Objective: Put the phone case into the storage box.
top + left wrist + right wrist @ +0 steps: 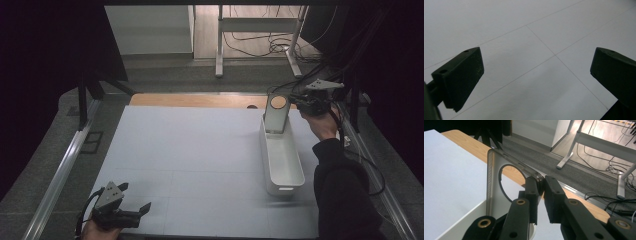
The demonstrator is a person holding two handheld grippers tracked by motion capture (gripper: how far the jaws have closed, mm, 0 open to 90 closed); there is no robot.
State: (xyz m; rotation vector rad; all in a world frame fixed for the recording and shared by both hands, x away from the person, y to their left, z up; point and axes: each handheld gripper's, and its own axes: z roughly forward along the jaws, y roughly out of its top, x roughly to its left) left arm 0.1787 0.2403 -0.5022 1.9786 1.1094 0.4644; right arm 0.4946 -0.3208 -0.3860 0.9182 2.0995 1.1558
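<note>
At the right of the high view, the right gripper pinches the upper corner of a translucent grey lid with a round hole, held upright at the far end of a long white bin. In the right gripper view its fingers press against the lid's edge from both sides. The bin stands on the pale table, right of centre. At the lower left, the left gripper hovers low over the table with its fingers spread wide, nothing between them. No brand, label or writing can be read on anything.
</note>
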